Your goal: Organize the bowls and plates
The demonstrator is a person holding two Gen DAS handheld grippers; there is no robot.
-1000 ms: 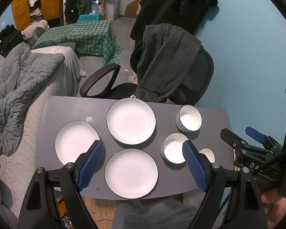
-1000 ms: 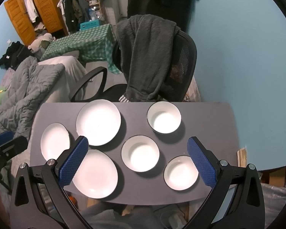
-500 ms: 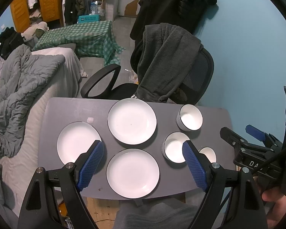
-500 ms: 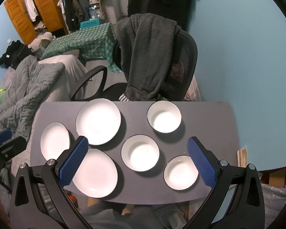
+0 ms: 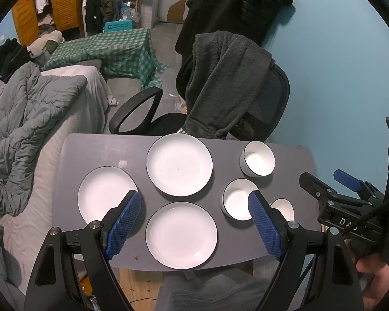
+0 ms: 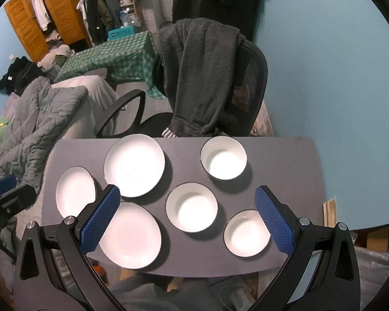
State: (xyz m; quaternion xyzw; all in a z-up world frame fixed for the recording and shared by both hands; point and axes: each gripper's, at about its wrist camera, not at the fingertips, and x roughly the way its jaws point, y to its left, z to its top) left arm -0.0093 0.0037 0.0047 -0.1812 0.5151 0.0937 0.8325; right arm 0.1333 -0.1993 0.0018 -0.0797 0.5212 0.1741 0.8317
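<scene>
Both grippers hover high over the table [image 6: 285, 155], nothing held. Left gripper [image 5: 194, 223] jaws spread wide, empty; right gripper [image 6: 188, 216] jaws spread wide, empty too.

On the dark table: 3 plates on the left half, i.e. left plate [image 5: 106, 194], far plate [image 5: 179, 164], near plate [image 5: 181, 235]. 3 bowls on the right half: far bowl [image 6: 223, 157], mid bowl [image 6: 192, 207], near bowl [image 6: 246, 233]. All apart, none stacked yet.

Risks, my guess: plates lie flat w/ thin rims, so the pads could slip off or scrape the tabletop on a pinch. Near plate and near bowl sit close to the front edge, a nudge could push them off. Mid and near bowl are near each other, so a finger could knock one while grabbing the other. Glossy glaze = slip when lifted.

Orientation: everything is round, no long axis. Plates face up, bowls upright w/ openings up.
</scene>
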